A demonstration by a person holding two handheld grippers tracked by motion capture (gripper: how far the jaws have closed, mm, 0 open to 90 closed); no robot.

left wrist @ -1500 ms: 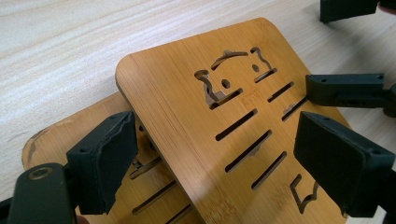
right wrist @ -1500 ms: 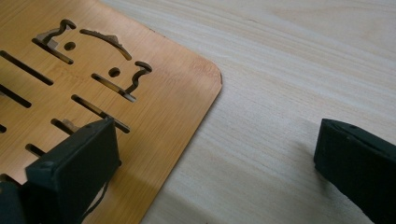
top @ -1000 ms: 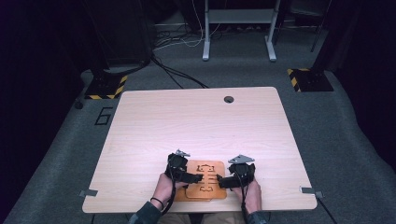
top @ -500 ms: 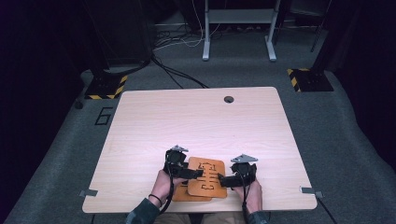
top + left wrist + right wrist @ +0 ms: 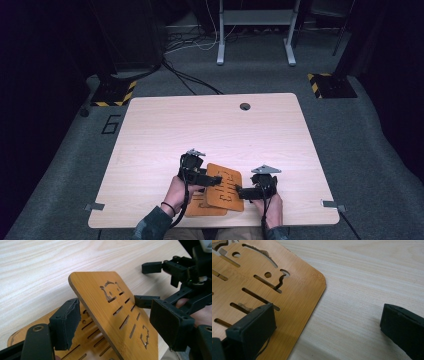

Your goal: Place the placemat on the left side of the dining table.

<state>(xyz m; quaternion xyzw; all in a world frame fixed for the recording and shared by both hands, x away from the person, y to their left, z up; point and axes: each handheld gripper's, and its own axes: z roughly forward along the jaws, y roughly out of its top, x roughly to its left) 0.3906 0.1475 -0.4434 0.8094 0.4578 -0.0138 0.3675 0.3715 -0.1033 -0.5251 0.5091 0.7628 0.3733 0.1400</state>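
Two thin bamboo boards with cut slots and shapes lie near the table's front edge. The upper board (image 5: 227,187) (image 5: 117,312) is tilted, its left edge raised off the lower board (image 5: 200,207) (image 5: 90,340). My left gripper (image 5: 212,180) (image 5: 117,320) is open; the tilted board passes between its jaws, its raised edge against the left pad (image 5: 66,322). My right gripper (image 5: 242,191) (image 5: 328,325) is open too, one jaw over a board (image 5: 262,287), the other over bare table. In the left gripper view the right gripper (image 5: 148,283) has one jaw touching the tilted board's far side.
The light wooden table (image 5: 210,130) has a round cable hole (image 5: 244,106) at its far edge. Beyond it, on the grey floor, are cables (image 5: 190,75), a desk frame (image 5: 255,30) and yellow-black striped feet (image 5: 325,82).
The upper board has swung out of line with the lower one, and its left edge has come up. Both grippers have shifted slightly with it.
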